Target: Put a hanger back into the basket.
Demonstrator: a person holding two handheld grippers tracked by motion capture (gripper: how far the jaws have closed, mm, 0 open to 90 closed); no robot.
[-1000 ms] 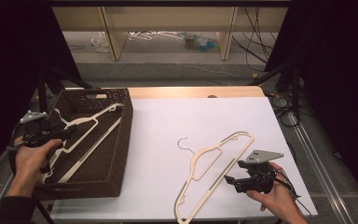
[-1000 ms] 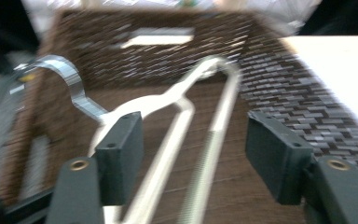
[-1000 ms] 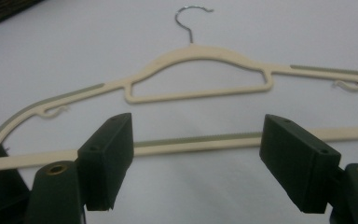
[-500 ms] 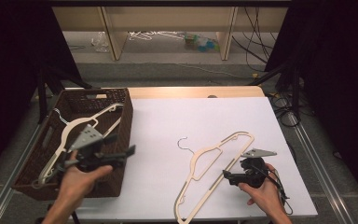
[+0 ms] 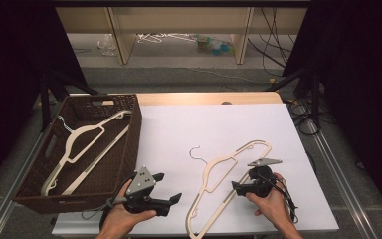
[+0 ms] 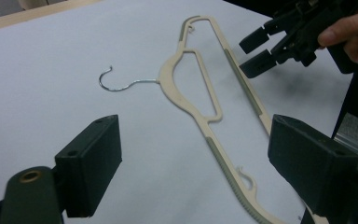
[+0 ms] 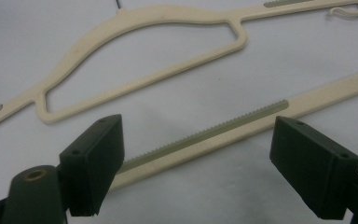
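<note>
While both tools hang with jaws spread and nothing between them — the left tool (image 5: 175, 198), the right tool (image 5: 235, 186) — the flat cream plastic hanger (image 5: 229, 183) lies on the white tabletop (image 5: 179, 129), so a shallow pinch could skid off its thin bar.

a brown wicker basket (image 5: 129, 134) holds another cream hanger (image 5: 82, 144) at left.
</note>
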